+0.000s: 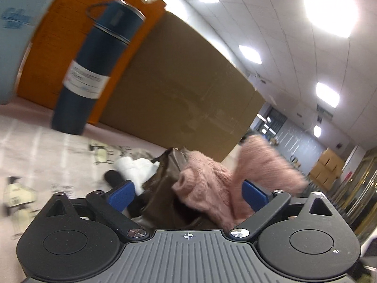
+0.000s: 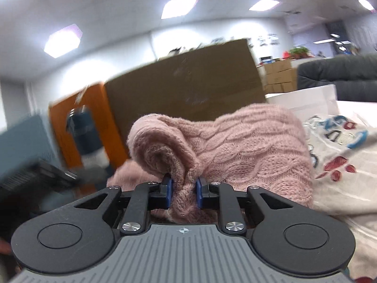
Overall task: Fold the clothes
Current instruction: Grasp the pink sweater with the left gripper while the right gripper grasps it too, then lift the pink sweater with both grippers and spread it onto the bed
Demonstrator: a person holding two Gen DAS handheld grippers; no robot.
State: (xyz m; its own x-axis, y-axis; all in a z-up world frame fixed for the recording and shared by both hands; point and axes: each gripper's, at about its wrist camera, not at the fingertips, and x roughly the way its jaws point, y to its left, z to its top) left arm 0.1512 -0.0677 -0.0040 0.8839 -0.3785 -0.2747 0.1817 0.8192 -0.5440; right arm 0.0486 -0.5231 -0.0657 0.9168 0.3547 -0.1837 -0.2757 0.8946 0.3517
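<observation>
While right fingers [image 2: 184, 189] pinch the pink sweater [image 2: 235, 141], left fingers [image 1: 188, 194] gape around it.

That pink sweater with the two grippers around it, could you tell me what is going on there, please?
A person is working on a pile of clothes with a handheld gripper in each hand. The right gripper has pinched a fold of the pink sweater. The left gripper is open, with the sweater and a dark brown garment bunched between its fingers but not clamped. A blue flask stands behind on the table. Nothing looks folded yet.
</observation>
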